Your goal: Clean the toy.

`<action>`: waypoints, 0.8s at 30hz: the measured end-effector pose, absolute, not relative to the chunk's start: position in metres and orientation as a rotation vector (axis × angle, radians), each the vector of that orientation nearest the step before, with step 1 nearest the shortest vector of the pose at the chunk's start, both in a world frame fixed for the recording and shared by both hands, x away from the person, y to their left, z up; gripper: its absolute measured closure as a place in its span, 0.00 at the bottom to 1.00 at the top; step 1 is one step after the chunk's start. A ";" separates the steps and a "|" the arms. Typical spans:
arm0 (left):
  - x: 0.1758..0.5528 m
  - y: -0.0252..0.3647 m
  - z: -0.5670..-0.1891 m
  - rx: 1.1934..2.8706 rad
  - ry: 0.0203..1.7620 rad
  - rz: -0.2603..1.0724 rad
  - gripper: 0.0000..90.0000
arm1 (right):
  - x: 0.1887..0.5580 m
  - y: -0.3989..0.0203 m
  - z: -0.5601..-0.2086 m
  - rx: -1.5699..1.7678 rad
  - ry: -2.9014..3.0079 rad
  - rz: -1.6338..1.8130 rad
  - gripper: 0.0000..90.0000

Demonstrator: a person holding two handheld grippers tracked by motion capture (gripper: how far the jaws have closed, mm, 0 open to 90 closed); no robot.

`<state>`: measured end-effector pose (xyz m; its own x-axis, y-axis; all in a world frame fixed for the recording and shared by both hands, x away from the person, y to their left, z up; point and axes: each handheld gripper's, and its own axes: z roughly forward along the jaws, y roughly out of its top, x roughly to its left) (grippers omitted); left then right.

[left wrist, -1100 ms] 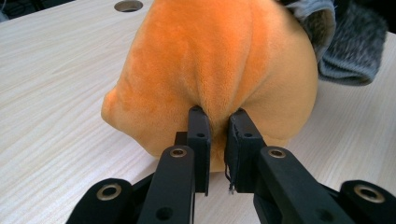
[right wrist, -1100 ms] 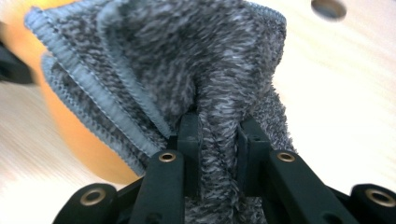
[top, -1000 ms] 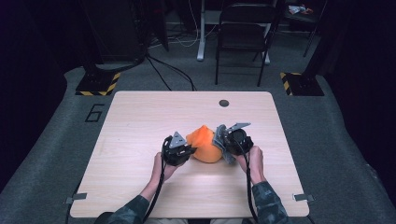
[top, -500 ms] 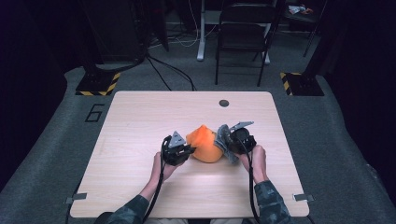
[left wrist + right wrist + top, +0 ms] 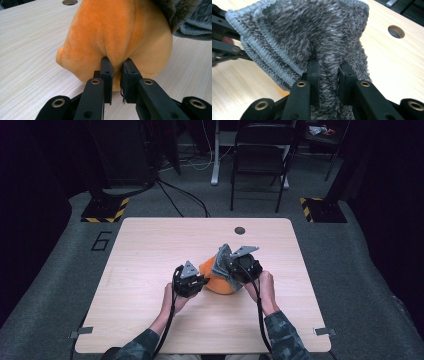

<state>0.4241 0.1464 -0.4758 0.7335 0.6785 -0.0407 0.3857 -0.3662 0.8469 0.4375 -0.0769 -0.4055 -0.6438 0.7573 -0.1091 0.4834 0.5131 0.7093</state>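
Orange plush sits nearest to us in the left gripper view: our left gripper point(image 5: 116, 72) has its jaws clenched on a fold of an orange plush item point(image 5: 115, 35), pinching the soft fabric between the two black pads just above the wooden table point(image 5: 27, 45). In the right gripper view, our right gripper point(image 5: 329, 75) grasps a grey knitted cloth point(image 5: 312, 32) in the same way, with a bunch of the fuzzy knit squeezed between the jaws and a ribbed hem fanning out above them.

From the high view we see both pieces together a little nearer the front edge of the table than its middle, roughly midway between the left and right edges. The left gripper point(image 5: 192, 282) holds the orange piece point(image 5: 220, 282) low against the tabletop, while the right gripper point(image 5: 235, 265) lifts the grey cloth point(image 5: 222, 262) above and against it. Farther off, a round cable hole point(image 5: 240, 230) lies near the far edge, and beyond the table stands a black chair point(image 5: 262, 160).

We judge the work to be about midway: both grips are made and the grey cloth is raised off the orange piece, yet the two are touching, so we cannot tell whether they are one garment or two. Pulling them apart, or turning one out of the other, seems left to do, along with setting them down.
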 end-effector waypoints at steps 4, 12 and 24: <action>0.424 0.146 -0.476 1.998 0.807 0.394 0.90 | 0.439 -0.082 -0.411 1.060 2.349 0.902 0.83; 0.424 0.146 -0.476 1.999 0.809 0.393 0.90 | 0.443 -0.092 -0.422 1.141 2.345 0.871 0.83; 0.424 0.147 -0.476 2.001 0.808 0.397 0.90 | 0.455 -0.110 -0.448 1.264 2.361 0.780 0.83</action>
